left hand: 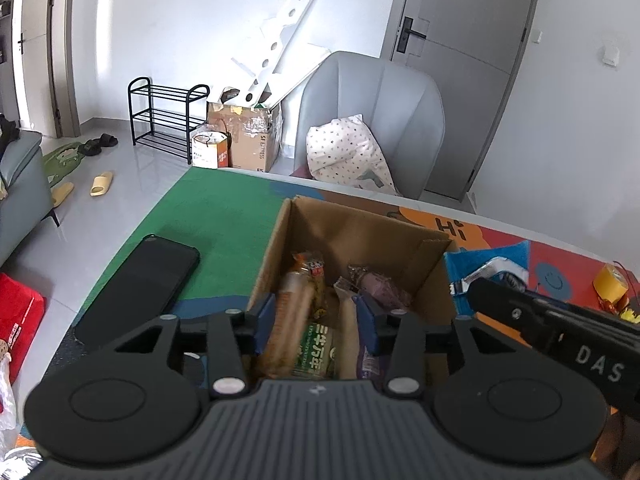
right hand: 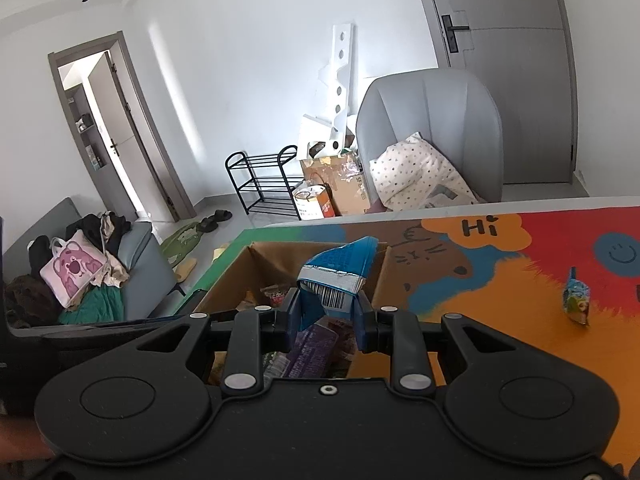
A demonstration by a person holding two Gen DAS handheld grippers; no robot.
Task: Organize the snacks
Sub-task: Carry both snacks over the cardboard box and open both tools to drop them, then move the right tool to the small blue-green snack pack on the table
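An open cardboard box [left hand: 424, 276] stands on the colourful mat and holds several snack packets, among them an orange one [left hand: 290, 320], a green one [left hand: 316, 350] and a purple one [left hand: 380, 286]. My left gripper [left hand: 316, 320] is open just over the box's near edge, its fingers apart above the packets. My right gripper [right hand: 326, 316] is shut on a blue snack packet [right hand: 338, 270] and holds it over the same box [right hand: 224, 284]; it shows at the right of the left wrist view [left hand: 492, 274]. A small blue-green snack [right hand: 576, 300] lies on the mat at the right.
A black phone [left hand: 140, 284] lies on the green part of the mat left of the box. A yellow snack [left hand: 610, 284] sits at the mat's right. Behind the table edge stand a grey chair [left hand: 372, 120] with a pillow, a shoe rack [left hand: 164, 120] and cardboard boxes.
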